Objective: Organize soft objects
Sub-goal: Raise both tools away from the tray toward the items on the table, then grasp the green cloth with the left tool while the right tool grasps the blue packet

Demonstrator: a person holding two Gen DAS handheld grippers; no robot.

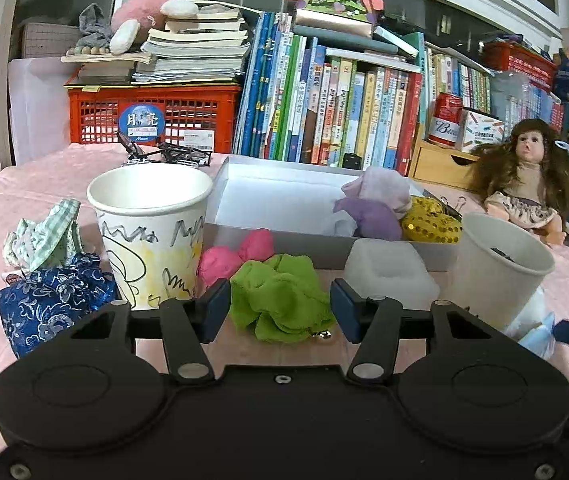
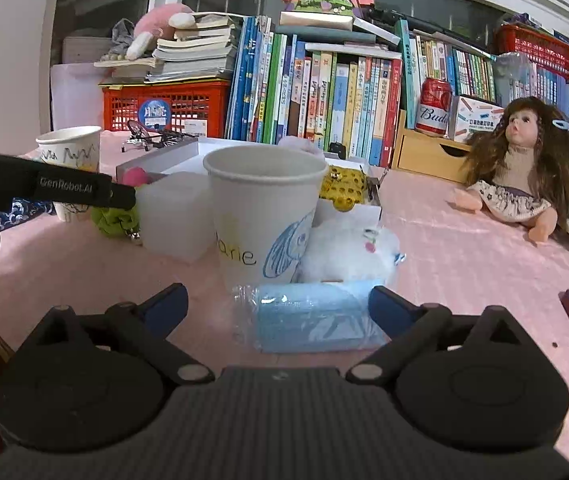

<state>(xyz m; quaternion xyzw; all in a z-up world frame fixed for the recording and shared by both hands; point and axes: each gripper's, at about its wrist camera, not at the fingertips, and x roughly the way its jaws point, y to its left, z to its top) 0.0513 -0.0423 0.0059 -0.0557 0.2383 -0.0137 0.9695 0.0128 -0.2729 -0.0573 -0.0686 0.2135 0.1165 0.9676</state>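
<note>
My left gripper [image 1: 280, 310] is open with its blue pads either side of a green scrunchie [image 1: 280, 300] on the pink cloth; whether the pads touch it I cannot tell. Behind it lie a pink scrunchie [image 1: 236, 254] and an open white box [image 1: 276, 196] holding a purple cloth [image 1: 372, 210] and a gold sequin piece [image 1: 430, 222]. My right gripper [image 2: 278, 310] is open around a wrapped blue mask pack [image 2: 312, 318], not squeezing it. A white fluffy toy [image 2: 348, 254] lies just behind the pack. The left gripper's arm [image 2: 48, 190] shows at the left of the right wrist view.
A scribbled paper cup [image 1: 152, 232], a blue brocade pouch [image 1: 52, 300] and a green checked cloth [image 1: 44, 236] stand left. A translucent block [image 1: 388, 272] and a white cup [image 2: 264, 216] stand in the middle. A doll [image 2: 520, 176], books and a red crate [image 1: 152, 112] line the back.
</note>
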